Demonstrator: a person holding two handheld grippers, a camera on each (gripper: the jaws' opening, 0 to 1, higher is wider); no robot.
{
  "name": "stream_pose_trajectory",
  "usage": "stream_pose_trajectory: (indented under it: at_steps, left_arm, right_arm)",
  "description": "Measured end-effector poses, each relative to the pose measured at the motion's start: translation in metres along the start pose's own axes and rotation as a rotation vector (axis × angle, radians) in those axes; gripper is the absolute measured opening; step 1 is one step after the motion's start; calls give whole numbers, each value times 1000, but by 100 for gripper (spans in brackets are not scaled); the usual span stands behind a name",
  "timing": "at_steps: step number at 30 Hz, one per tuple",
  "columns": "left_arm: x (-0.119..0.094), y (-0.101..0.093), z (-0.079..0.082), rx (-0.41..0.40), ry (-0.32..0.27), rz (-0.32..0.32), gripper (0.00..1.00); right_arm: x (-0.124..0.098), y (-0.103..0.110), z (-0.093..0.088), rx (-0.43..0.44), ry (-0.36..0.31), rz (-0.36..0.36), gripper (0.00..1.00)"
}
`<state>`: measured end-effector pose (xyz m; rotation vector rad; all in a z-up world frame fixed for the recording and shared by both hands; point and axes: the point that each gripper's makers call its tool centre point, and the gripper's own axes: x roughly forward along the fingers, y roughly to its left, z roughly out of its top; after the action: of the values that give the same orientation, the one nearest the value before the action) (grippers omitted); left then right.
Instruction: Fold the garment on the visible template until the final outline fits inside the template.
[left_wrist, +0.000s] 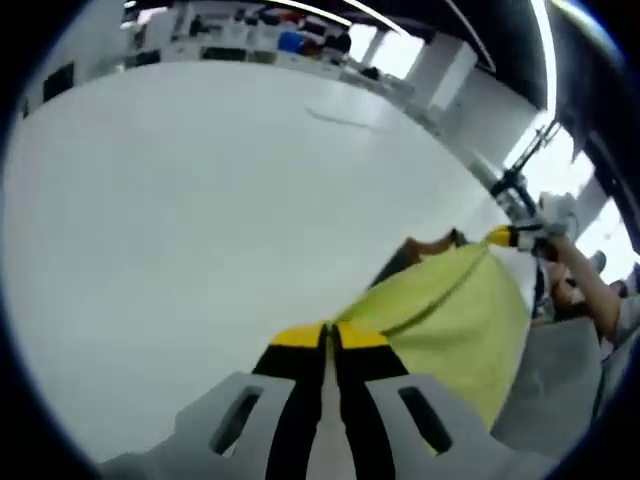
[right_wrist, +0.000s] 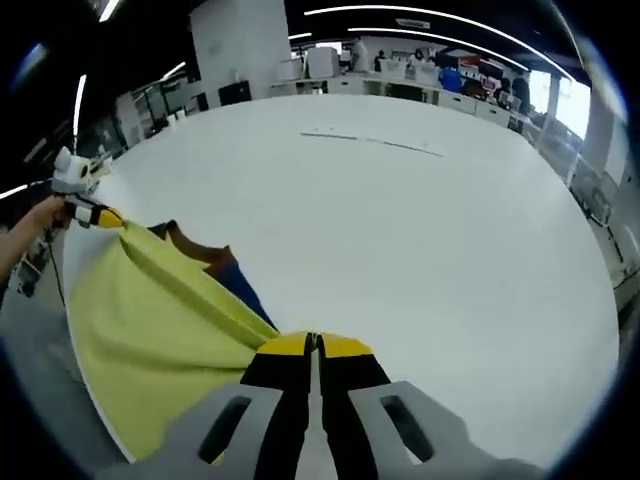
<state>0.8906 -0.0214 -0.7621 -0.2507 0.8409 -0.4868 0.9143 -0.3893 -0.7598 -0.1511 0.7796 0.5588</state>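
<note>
A yellow-green garment (left_wrist: 450, 320) is stretched between my two grippers over the near edge of the white table (left_wrist: 200, 220). My left gripper (left_wrist: 326, 335) is shut on one corner of it. In the same view my right gripper (left_wrist: 515, 237) pinches the far corner, with a hand behind it. In the right gripper view the garment (right_wrist: 150, 330) runs left from my right gripper (right_wrist: 312, 345), which is shut on it, to my left gripper (right_wrist: 97, 215). Brown (right_wrist: 195, 245) and blue (right_wrist: 240, 285) parts show at its upper edge. A thin dark line (right_wrist: 370, 143) is marked far across the table.
The white table (right_wrist: 430, 260) spreads wide and bare beyond the garment. The marked line (left_wrist: 340, 118) lies near its far side. Shelves, desks and people stand at the back of the room (right_wrist: 440, 70). Grey floor (left_wrist: 560, 370) lies below the table edge.
</note>
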Motion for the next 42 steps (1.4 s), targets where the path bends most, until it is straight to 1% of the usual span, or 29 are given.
stream_pose_trajectory:
  at_steps: [2, 3, 5, 7, 11, 14, 16, 17, 18, 20, 21, 23, 25, 27, 29, 32, 37, 39, 42]
  left_arm:
    - [-3, 8, 5, -7, -15, 19, 0]
    - [-5, 11, 5, 6, -7, 28, 0]
    - [-8, 7, 4, 15, -2, 31, 0]
    - [-10, 7, 5, 33, -8, 40, 0]
    - [-16, 2, 5, 67, -5, 46, 0]
    - [-19, -10, -1, 108, 10, 42, 0]
    - [-20, -13, -4, 114, 13, 38, 4]
    - [-21, -15, -7, 114, 16, 31, 6]
    - [-21, -22, -12, 114, 20, 23, 9]
    - [-21, -26, -18, 121, 36, 17, 13]
    - [-21, -26, -19, 124, 39, 16, 13]
    - [-21, -35, -25, 141, 44, 8, 13]
    - [-21, -43, -29, 146, 52, -6, 13]
    - [-20, -49, -31, 161, 50, -8, 13]
    - [-18, -53, -32, 163, 49, -20, 13]
    - [-15, -53, -32, 162, 50, -24, 13]
    - [-7, -48, -35, 156, 60, -16, 12]
    - [-5, -43, -36, 153, 59, 6, 11]
    - [-3, -43, -37, 144, 61, -1, 10]
  right_arm:
    - [0, -2, 1, -10, -7, -10, 3]
    - [0, -2, 1, -12, -6, -12, 3]
    - [0, -7, 5, -24, -21, -23, 2]
    - [-3, -9, 9, -32, -34, -34, 2]
    - [-9, -9, 13, -37, -44, -41, 1]
    - [-16, -5, 13, -71, -51, -45, 3]
    - [-19, 0, 8, -73, -40, -26, 8]
    - [-21, 5, 2, -68, -19, -7, 11]
    - [-23, 8, -4, -71, -6, -1, 12]
    - [-27, 13, -12, -94, 13, 2, 11]
    - [-27, 14, -14, -97, 16, 3, 10]
    - [-29, 23, -23, -81, 35, 30, 10]
    - [-29, 30, -31, -90, 51, 40, 10]
    - [-30, 37, -38, -94, 71, 56, 9]
    - [-31, 42, -41, -87, 72, 68, 10]
    - [-31, 44, -44, -67, 76, 72, 10]
    - [-29, 41, -50, -65, 98, 63, 10]
    - [-29, 41, -50, -59, 96, 64, 8]
    - [-29, 42, -51, -54, 98, 70, 4]
